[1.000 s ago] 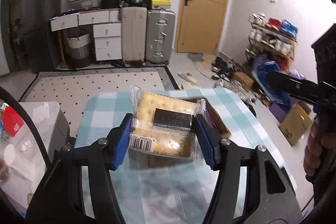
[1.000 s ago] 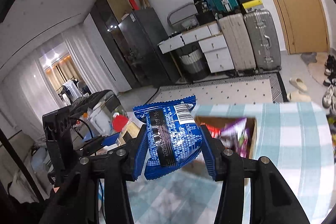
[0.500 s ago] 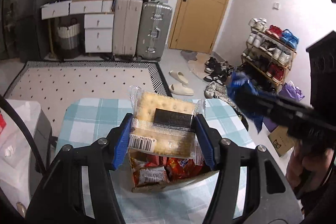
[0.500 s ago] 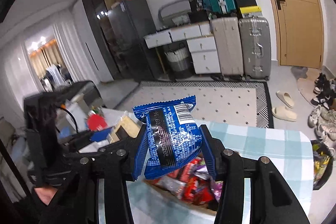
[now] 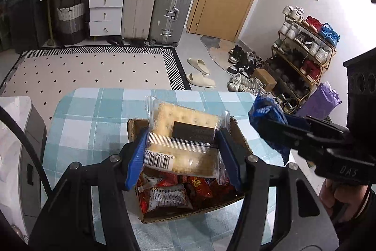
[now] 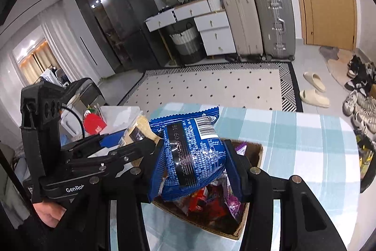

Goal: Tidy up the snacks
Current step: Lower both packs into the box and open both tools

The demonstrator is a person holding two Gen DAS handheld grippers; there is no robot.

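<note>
My left gripper point(image 5: 182, 149) is shut on a clear-wrapped cracker pack point(image 5: 185, 135) and holds it above a cardboard box point(image 5: 188, 212) filled with several red and purple snack packets. My right gripper point(image 6: 192, 166) is shut on a blue snack bag point(image 6: 190, 154) and holds it over the same box point(image 6: 237, 231). In the left wrist view the right gripper comes in from the right with the blue bag point(image 5: 265, 114). In the right wrist view the left gripper comes in from the left with the cracker pack point(image 6: 138, 127).
The box sits on a table with a blue checked cloth point(image 5: 94, 114). A white cabinet point(image 5: 14, 124) stands at the table's left. Beyond are a dotted rug point(image 5: 82, 72), suitcases point(image 5: 171, 8), a door and a shoe rack point(image 5: 305, 44).
Both grippers have tilted down and moved in over the box, which now shows its snack packets below them. Both packs stay gripped.
</note>
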